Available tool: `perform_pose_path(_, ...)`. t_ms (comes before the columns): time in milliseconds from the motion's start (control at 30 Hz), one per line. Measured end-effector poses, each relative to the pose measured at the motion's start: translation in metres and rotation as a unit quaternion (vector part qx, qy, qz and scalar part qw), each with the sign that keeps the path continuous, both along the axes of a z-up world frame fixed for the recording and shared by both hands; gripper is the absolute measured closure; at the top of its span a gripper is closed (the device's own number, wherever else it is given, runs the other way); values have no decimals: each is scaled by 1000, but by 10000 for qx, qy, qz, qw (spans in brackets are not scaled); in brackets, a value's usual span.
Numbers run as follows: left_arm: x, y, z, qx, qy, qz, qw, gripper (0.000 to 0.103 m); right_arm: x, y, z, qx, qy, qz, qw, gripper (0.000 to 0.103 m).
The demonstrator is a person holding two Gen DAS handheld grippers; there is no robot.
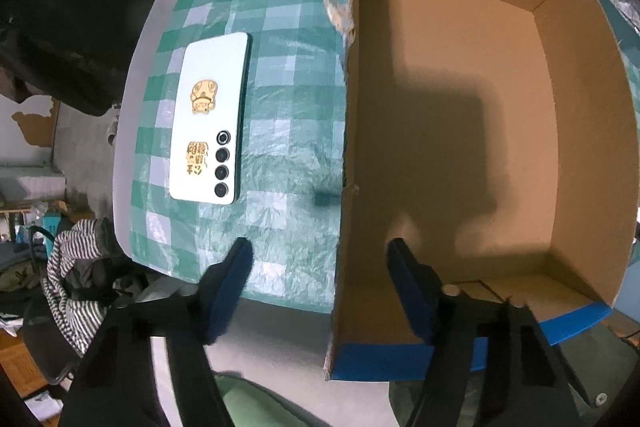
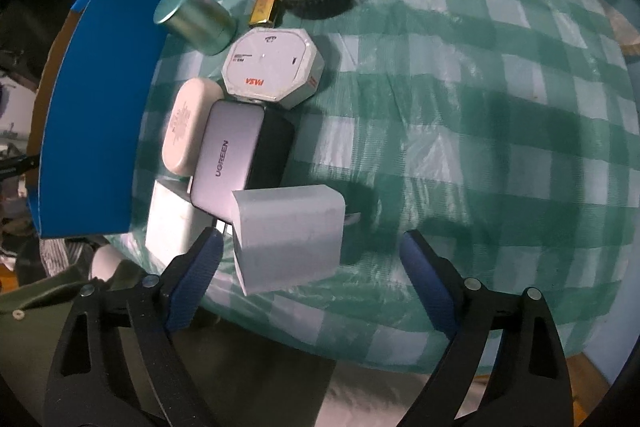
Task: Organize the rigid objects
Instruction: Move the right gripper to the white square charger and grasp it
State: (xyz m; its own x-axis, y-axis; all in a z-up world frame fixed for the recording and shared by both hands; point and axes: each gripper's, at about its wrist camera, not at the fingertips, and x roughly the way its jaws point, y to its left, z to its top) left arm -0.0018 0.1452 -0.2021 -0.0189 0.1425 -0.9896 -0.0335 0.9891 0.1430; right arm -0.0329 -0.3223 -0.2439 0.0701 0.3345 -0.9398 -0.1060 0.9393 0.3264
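Right tongs (image 2: pixel 308 247) apart | square over pale grey plastic charger block (image 2: pixel 290 233), lower centre | left tongs (image 1: pixel 320 255) apart, astride brown cardboard box wall (image 1: pixel 346 147)

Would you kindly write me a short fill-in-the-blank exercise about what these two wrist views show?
1. The brown cardboard box with blue edging holds ____ objects.
2. The pale phone with gold stickers lies with its ____ lenses facing up.
3. The word printed on the grey rectangular charger is ____.
4. The white block charger sits between the fingers of the ____ gripper.

Missing words: no; camera; UGREEN; right
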Motion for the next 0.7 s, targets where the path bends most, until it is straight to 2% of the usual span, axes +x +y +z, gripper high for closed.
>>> perform_pose_path(133, 0, 0, -3, -57, 47, -3, 10000, 48, 2, 1, -6, 22, 21, 2, 10000, 13)
perform_pose_path(400, 0, 0, -1, -47, 49, -15, 10000, 48, 3, 10, -13, 109, 29, 213, 9997, 19)
perform_pose_path(533, 1, -1, -1, -42, 58, -31, 10000, 48, 5, 20, -16, 162, 35, 335, 9993, 32)
perform_pose_path(600, 0, -1, 0, -68, 43, -22, 10000, 48, 5, 25, -16, 59, 36, 362, 9993, 35)
perform_pose_path(667, 1, -2, 0, -63, 38, -35, 10000, 48, 5, 28, -14, 30, 38, 406, 9992, 46)
perform_pose_path(700, 1, -1, 0, -63, 30, -44, 10000, 48, 4, 28, -12, -68, 10, 408, 9991, 46)
